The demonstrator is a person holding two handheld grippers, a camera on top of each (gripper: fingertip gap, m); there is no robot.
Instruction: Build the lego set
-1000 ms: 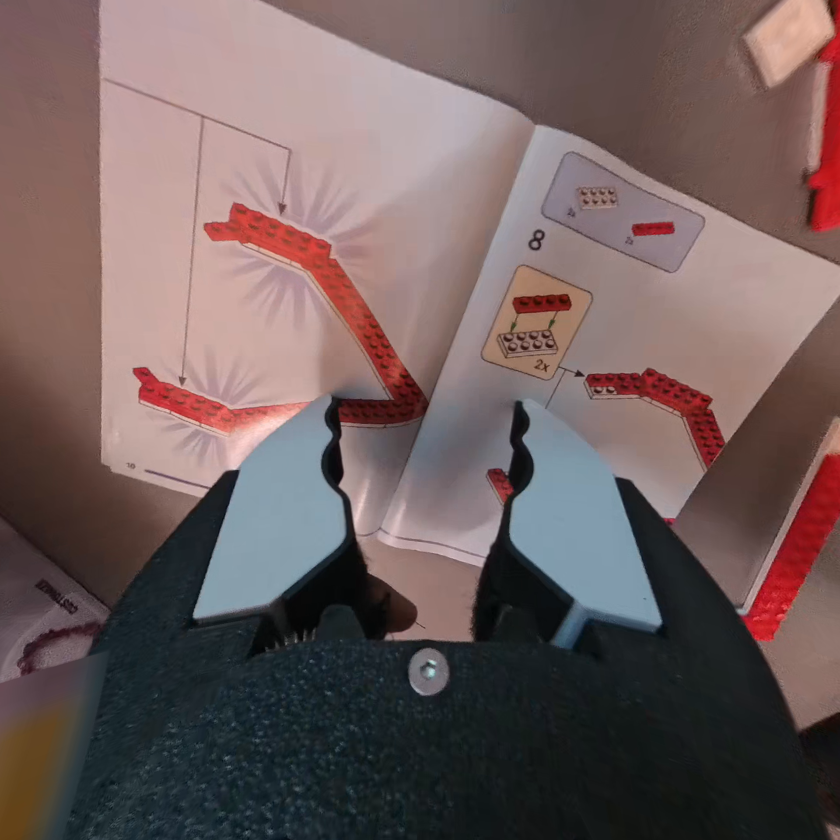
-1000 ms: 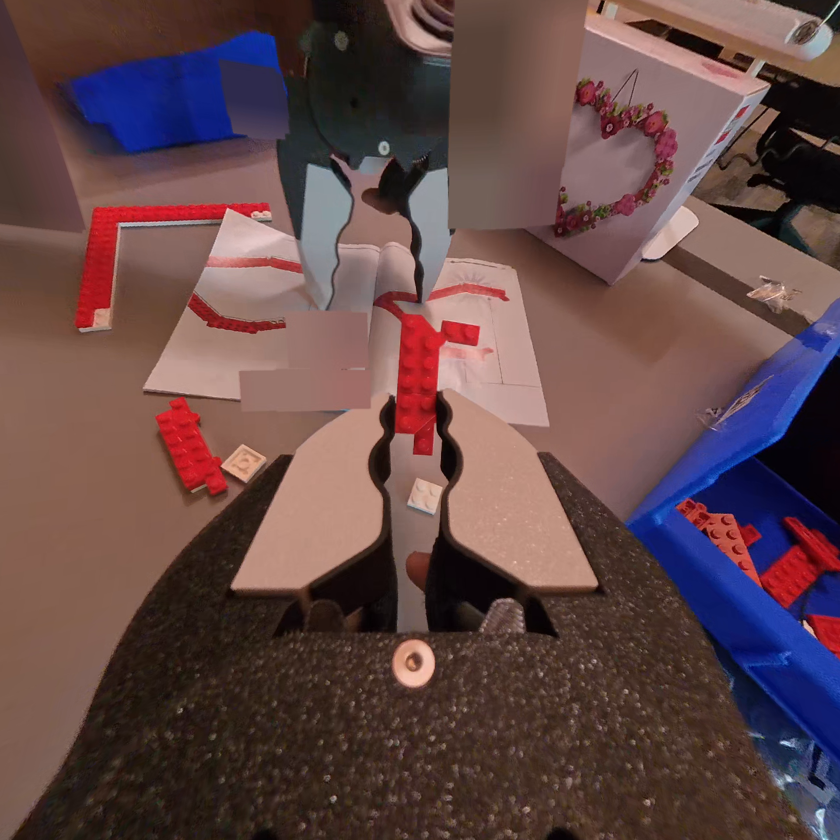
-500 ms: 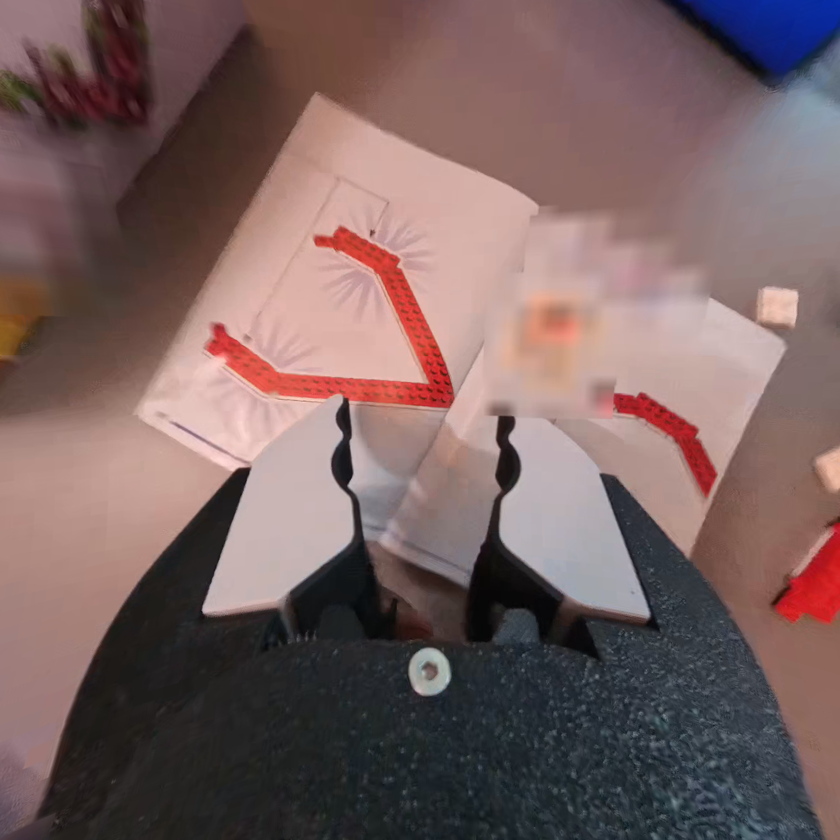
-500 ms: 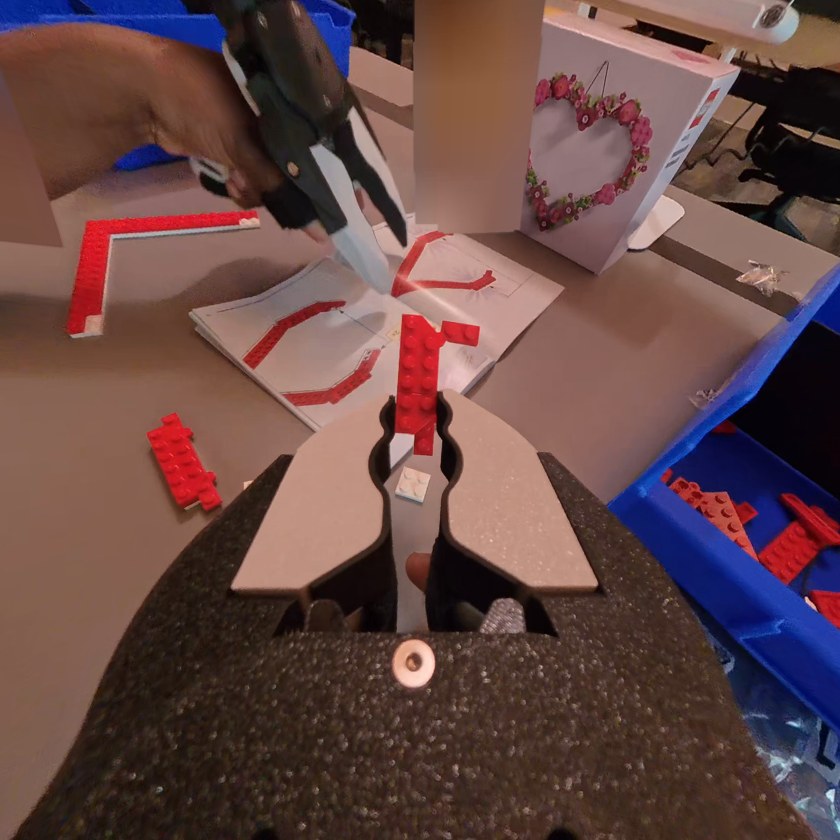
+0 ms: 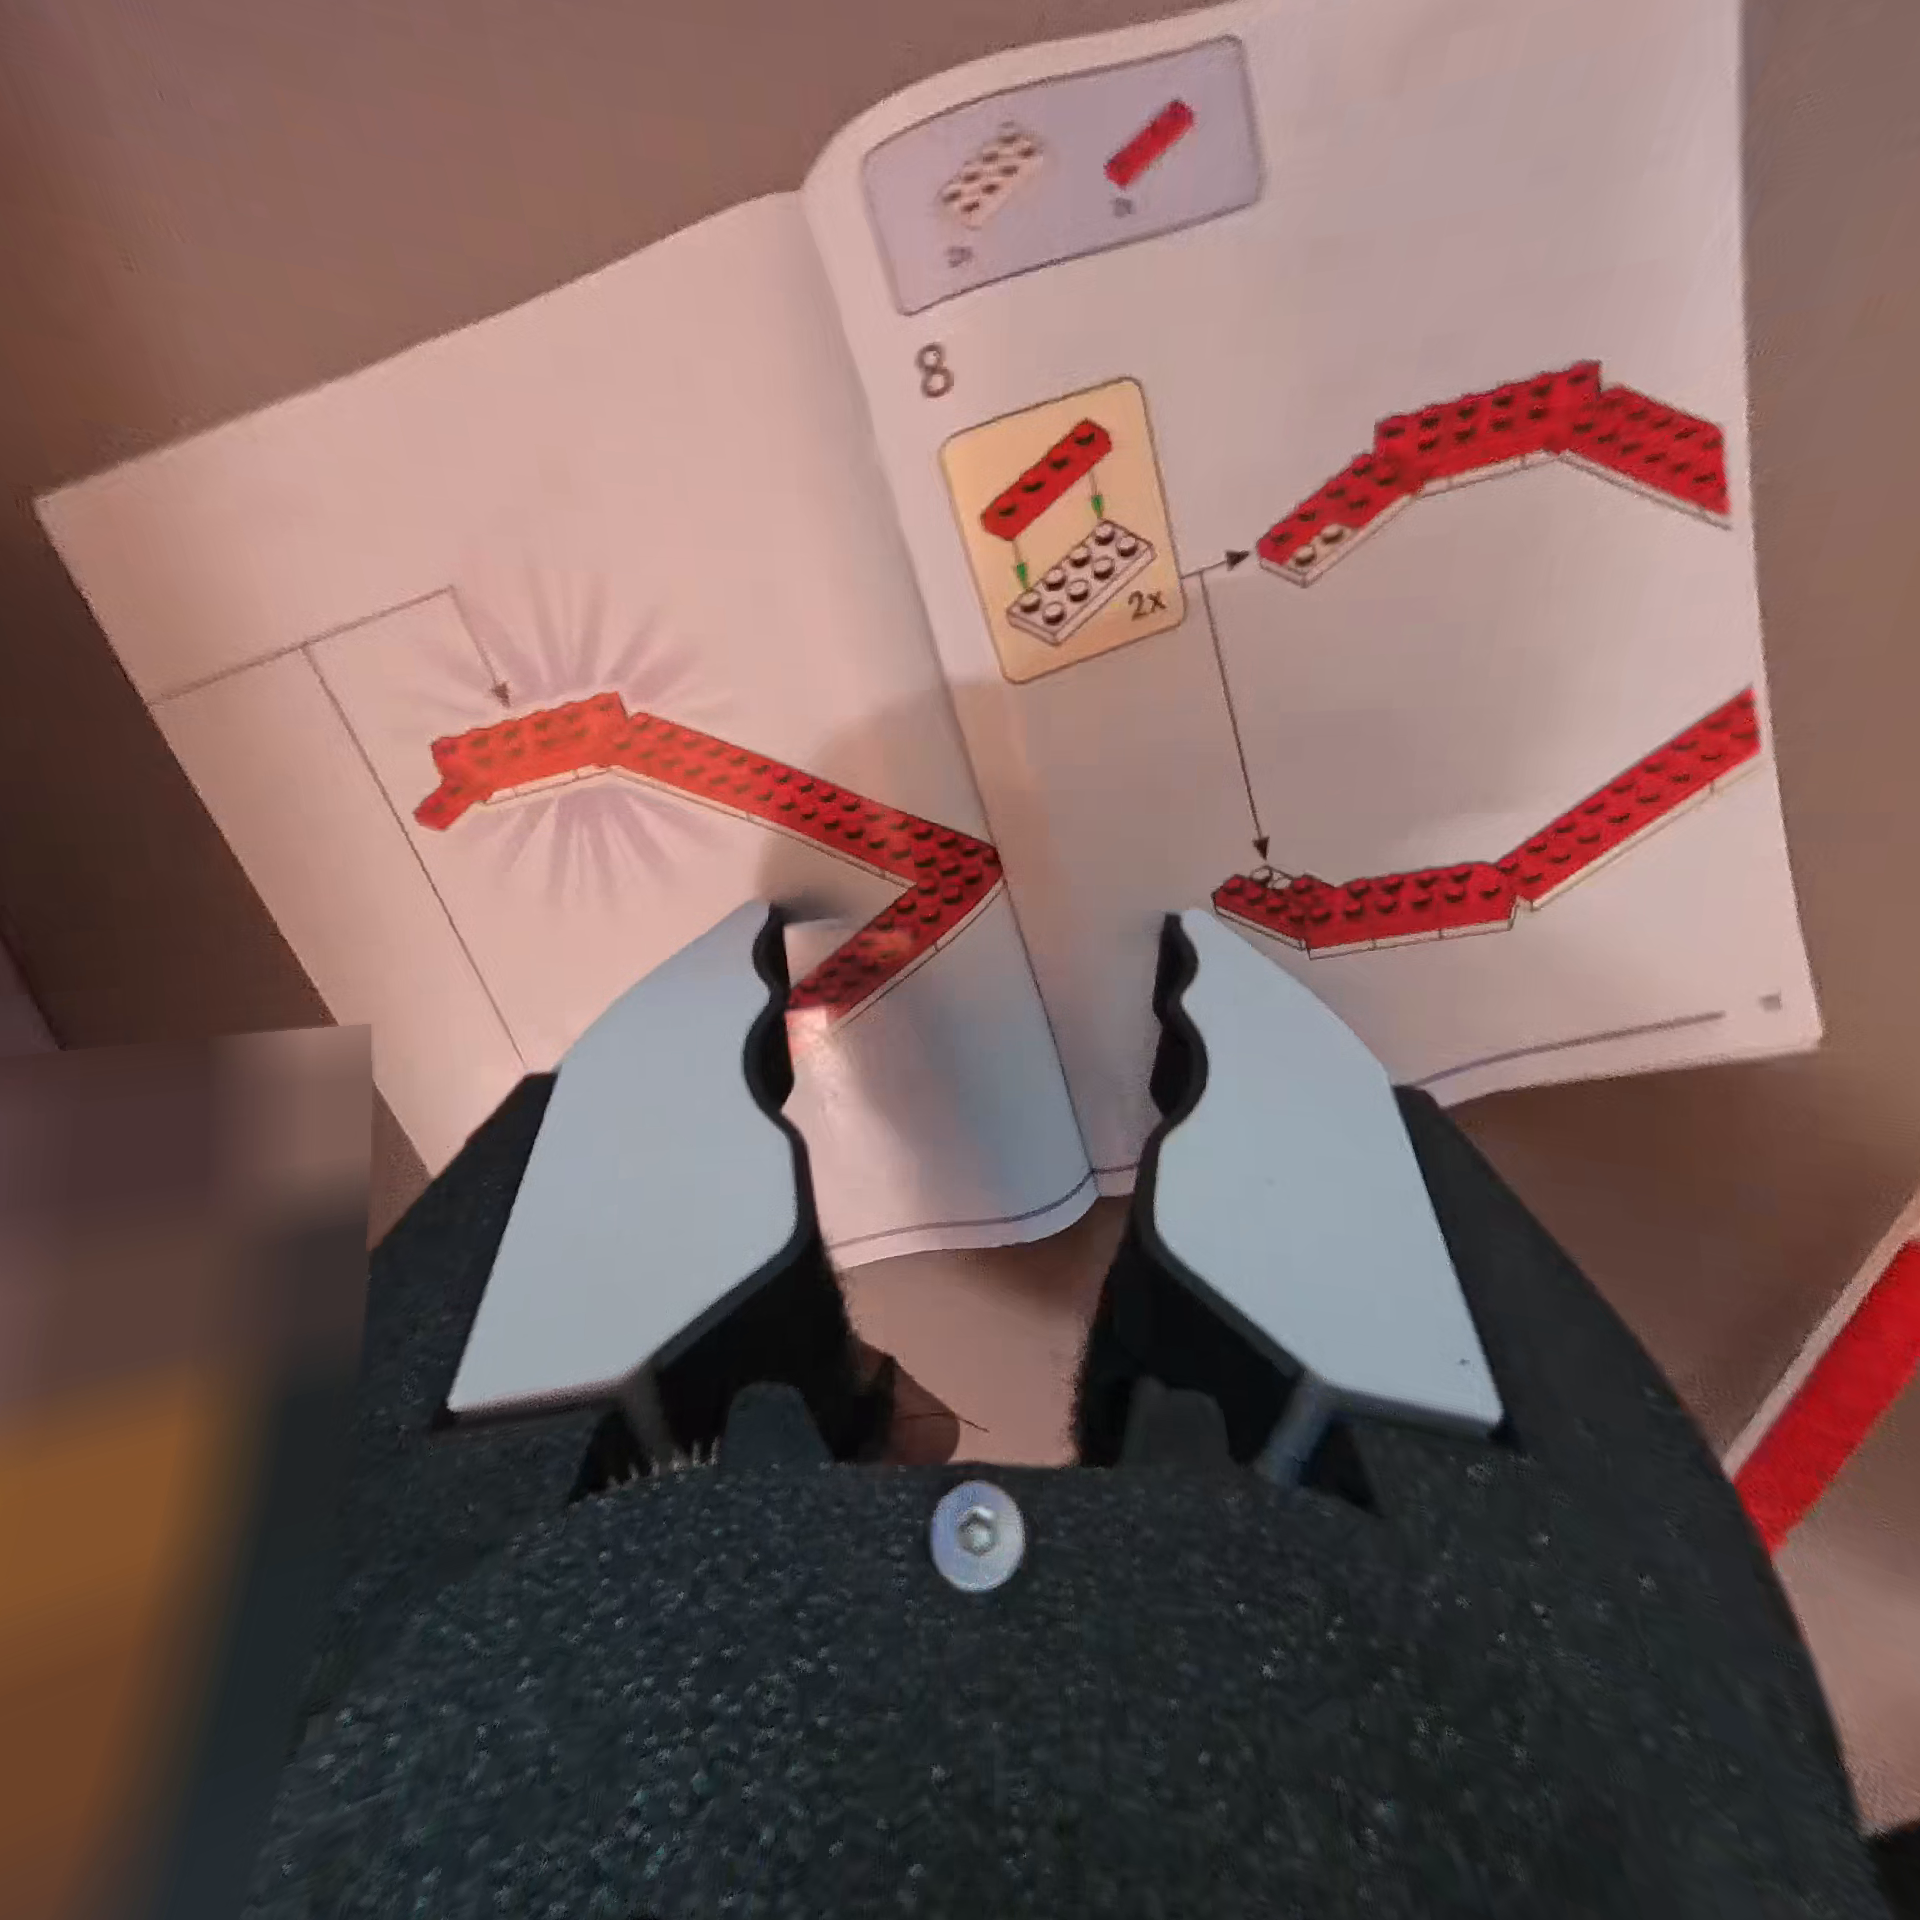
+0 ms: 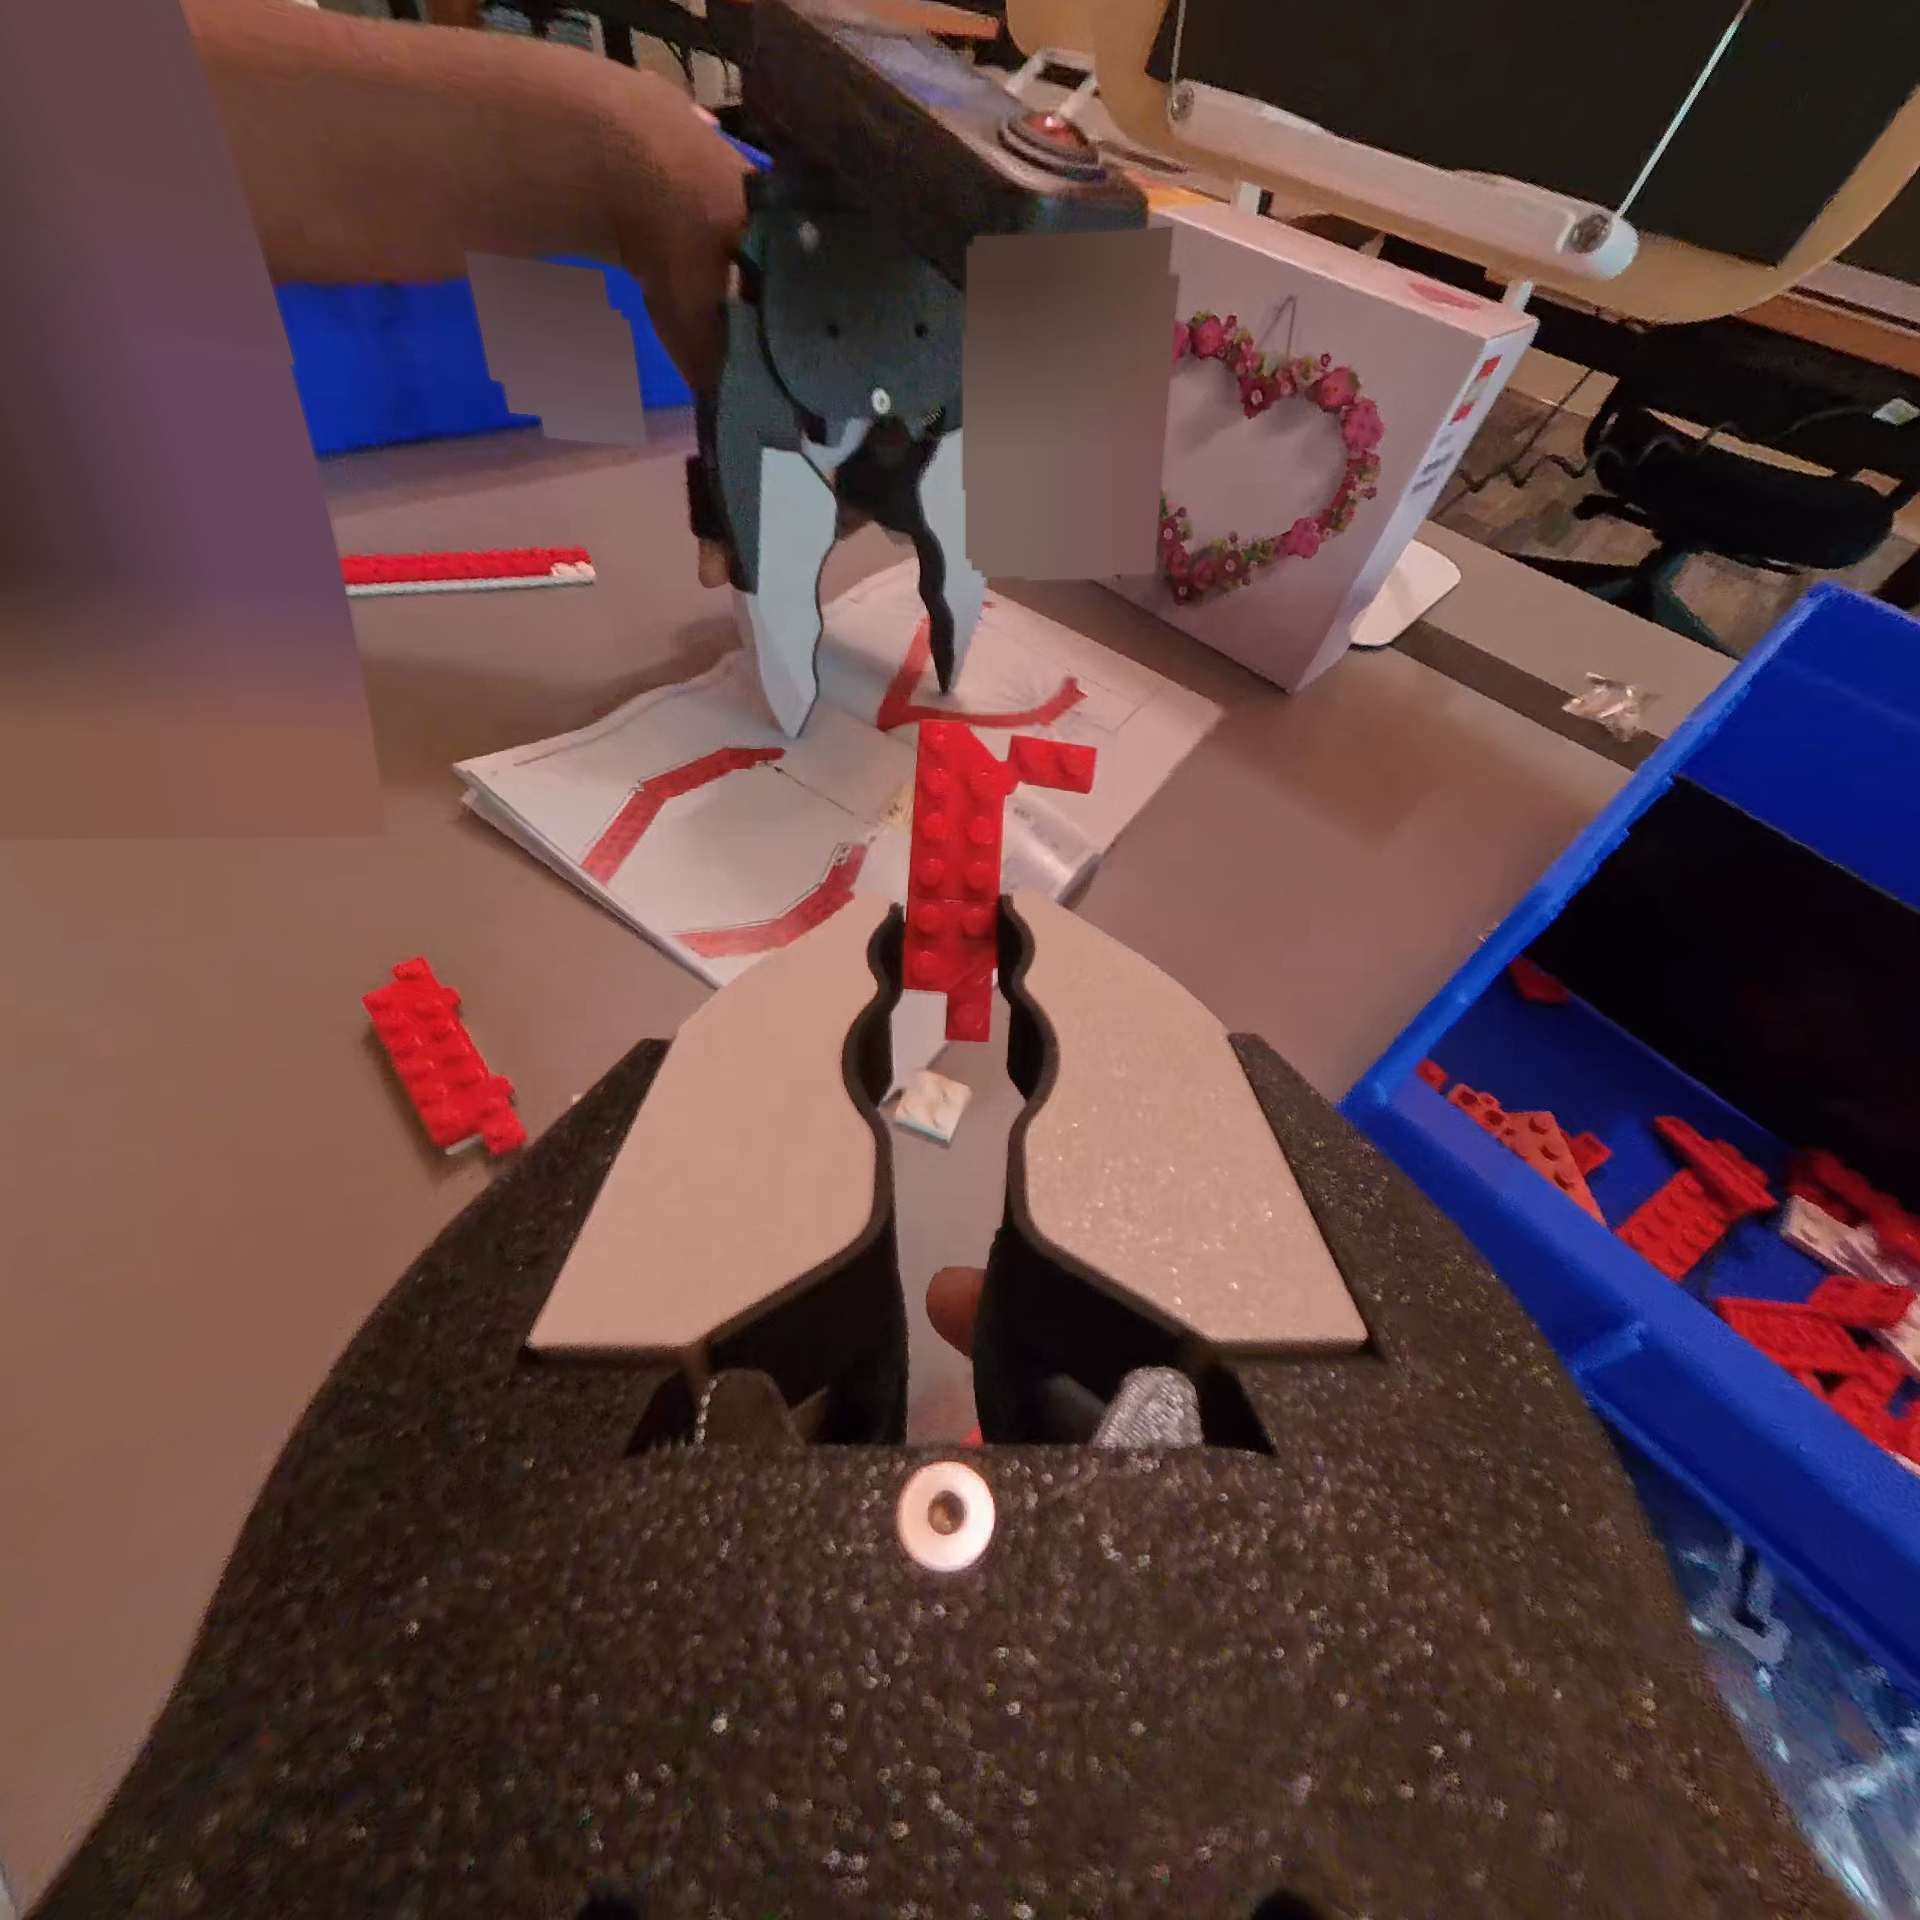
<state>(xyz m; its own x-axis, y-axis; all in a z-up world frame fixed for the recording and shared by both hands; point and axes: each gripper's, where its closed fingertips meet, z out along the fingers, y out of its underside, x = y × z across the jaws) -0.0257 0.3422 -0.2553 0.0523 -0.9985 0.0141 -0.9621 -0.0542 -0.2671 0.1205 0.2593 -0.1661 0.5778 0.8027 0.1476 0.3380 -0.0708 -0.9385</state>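
Note:
My right gripper (image 6: 948,920) is shut on a red plate assembly (image 6: 961,831) that sticks up and forward, with a short arm to its right. My left gripper (image 5: 971,925) is open and empty, its tips just above the open instruction booklet (image 5: 665,499). In the right wrist view the left gripper (image 6: 868,686) points down onto the booklet (image 6: 727,831), held by a hand. A long red strip with white underside (image 6: 468,569) lies at the back left; its end shows in the left wrist view (image 5: 1829,1403). A short red plate piece (image 6: 442,1055) lies on the table to the left.
A blue bin (image 6: 1621,1320) with several red plates stands at the right. A small white plate (image 6: 933,1107) lies under my right gripper. The white set box with a flower heart (image 6: 1309,468) stands behind the booklet. Another blue bin (image 6: 395,364) is at the back left. One gripper's finger ends stand about 20 cm off the other's. The short red plate piece (image 6: 442,1055) lies around 12 cm away from my right fingertips.
The left gripper has swung around and come down close over the booklet, its jaws a little wider. The right gripper still holds the red assembly and has barely moved.

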